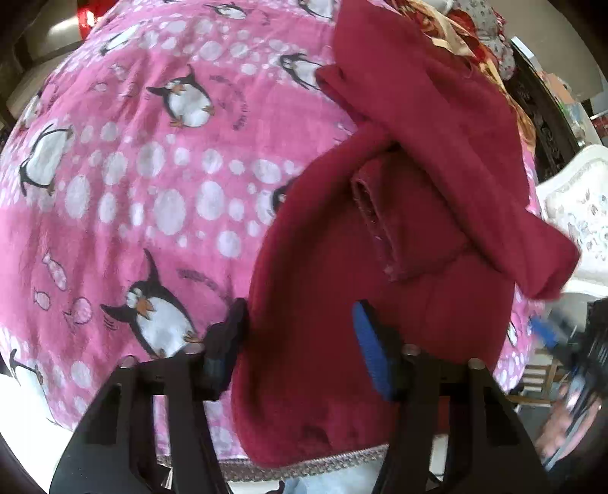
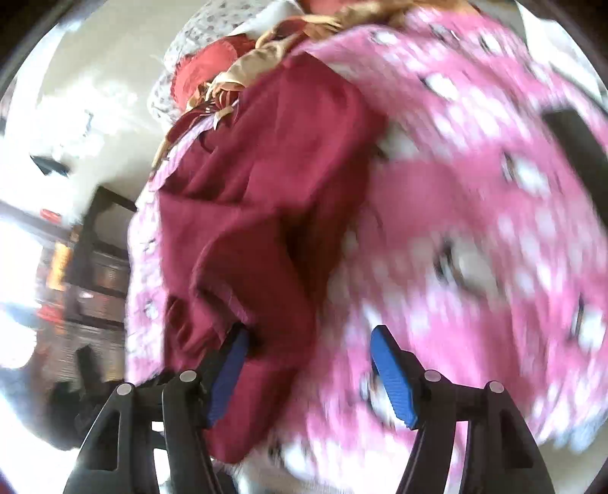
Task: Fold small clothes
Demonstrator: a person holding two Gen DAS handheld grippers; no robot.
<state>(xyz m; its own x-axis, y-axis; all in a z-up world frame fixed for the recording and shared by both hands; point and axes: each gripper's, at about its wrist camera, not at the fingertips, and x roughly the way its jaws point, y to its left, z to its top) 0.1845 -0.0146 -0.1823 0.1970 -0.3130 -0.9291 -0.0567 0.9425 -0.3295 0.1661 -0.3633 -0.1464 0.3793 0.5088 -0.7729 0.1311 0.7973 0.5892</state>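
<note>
A dark red garment (image 1: 380,266) lies crumpled on a pink penguin-print blanket (image 1: 133,171), with one part folded over toward the far right. My left gripper (image 1: 300,342) is open, its blue-padded fingers (image 1: 370,349) spread on either side of the garment's near edge. In the blurred right wrist view the same red garment (image 2: 258,212) lies on the pink blanket (image 2: 475,212). My right gripper (image 2: 307,361) is open, its left pad against the cloth's near edge and its right pad over the blanket.
A heap of other clothes, red, tan and floral (image 1: 467,34), lies at the blanket's far end and shows in the right wrist view (image 2: 228,68) too. A white ornate chair (image 1: 577,212) stands to the right. The blanket's trimmed front edge (image 1: 304,465) is close.
</note>
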